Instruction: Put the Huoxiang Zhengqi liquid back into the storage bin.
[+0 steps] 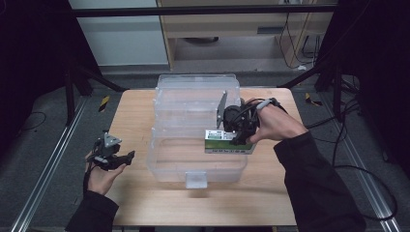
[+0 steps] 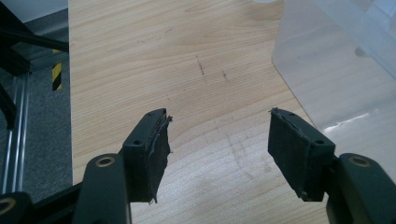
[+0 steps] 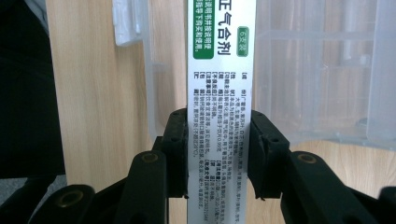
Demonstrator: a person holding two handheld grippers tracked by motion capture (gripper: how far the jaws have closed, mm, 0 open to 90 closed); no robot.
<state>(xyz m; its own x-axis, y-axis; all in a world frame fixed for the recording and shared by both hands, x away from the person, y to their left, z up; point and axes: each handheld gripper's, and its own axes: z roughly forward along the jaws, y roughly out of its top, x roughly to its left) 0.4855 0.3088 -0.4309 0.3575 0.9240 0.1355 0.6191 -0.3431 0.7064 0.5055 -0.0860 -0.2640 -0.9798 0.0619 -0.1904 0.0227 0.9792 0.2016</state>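
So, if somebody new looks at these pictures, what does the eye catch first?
Probably the clear plastic bin in the middle of the wooden table, open, lid tilted back. Over its right side the right gripper is shut on a white-and-green box with printed text. The left gripper hangs open above bare wood near the table's left edge.

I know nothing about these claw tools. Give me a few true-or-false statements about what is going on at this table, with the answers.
1. The right claw grips a white and green box with printed text. True.
2. The left claw holds a box too. False: its jaws stand apart with only the wooden table between them.
3. The box is held over the open clear plastic bin. True.
4. The bin is closed. False: its lid lies flipped back behind it.
5. The left claw is inside the bin. False: the high view shows it over the table, left of the bin.
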